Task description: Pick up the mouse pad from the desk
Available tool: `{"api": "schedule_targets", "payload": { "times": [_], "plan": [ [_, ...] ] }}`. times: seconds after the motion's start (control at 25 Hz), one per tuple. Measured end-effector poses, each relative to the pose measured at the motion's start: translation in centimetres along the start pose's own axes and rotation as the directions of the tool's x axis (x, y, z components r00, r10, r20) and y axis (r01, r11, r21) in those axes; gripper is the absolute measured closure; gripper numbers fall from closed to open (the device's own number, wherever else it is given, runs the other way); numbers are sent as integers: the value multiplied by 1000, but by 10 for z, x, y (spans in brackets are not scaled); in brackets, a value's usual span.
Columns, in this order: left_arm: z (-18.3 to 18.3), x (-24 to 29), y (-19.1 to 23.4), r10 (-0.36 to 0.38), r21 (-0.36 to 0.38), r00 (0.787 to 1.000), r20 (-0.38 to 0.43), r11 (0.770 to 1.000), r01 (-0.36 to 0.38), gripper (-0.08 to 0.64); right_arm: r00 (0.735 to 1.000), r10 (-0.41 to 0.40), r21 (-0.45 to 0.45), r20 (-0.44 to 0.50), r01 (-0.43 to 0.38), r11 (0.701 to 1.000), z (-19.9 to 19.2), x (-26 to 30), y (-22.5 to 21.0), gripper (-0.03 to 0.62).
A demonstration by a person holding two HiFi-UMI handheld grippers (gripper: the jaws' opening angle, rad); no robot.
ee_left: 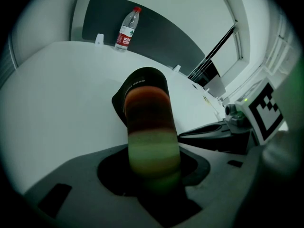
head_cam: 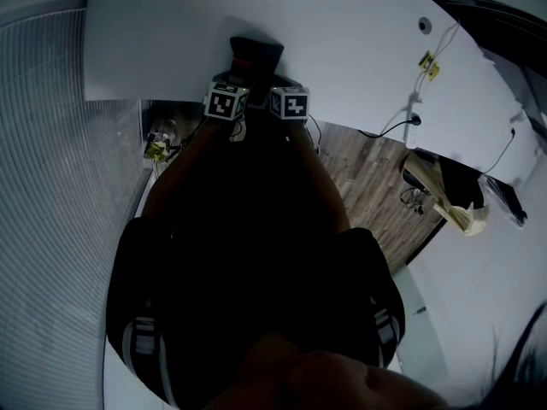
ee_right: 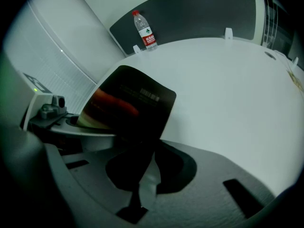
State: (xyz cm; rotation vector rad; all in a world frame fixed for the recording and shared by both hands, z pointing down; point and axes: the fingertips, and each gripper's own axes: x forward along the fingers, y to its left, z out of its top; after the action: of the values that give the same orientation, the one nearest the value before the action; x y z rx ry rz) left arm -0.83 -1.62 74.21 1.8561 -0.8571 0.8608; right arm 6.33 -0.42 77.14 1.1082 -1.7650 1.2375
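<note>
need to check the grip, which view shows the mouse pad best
Right gripper view: the mouse pad shows its broad dark face with the print on it. Left gripper view shows a foreshortened, curled striped strip; head view only a small dark tip.

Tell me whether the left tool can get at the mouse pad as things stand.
Likely yes. The mouse pad, bowed, already runs down between the jaws of the left tool, and nothing stands in front of it. The right tool is shut on an edge of it.
</note>
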Motion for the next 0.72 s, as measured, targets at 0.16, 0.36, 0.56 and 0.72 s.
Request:
{"api": "schedule_targets", "payload": {
  "times": [0.16,0.36,0.56,0.72],
  "plan": [
    [0,0,-2,-6,-2,1000,1,1000,6,399,1000,-13,-5,1,13,1000,1,-3,-1,574],
    [1,-1,-4,-12,-8,1000,-4,1000,12,415,1000,-2,-7,-1,2,1000,4,-4,2,574],
    [2,-2,-9,-23,-11,1000,3,1000,23,450,1000,1,-10,2,-1,1000,4,-5,3,574],
    [4,-2,-12,-31,-11,1000,7,999,31,474,1000,2,-9,5,-2,1000,4,-6,2,575]
  ]
}}
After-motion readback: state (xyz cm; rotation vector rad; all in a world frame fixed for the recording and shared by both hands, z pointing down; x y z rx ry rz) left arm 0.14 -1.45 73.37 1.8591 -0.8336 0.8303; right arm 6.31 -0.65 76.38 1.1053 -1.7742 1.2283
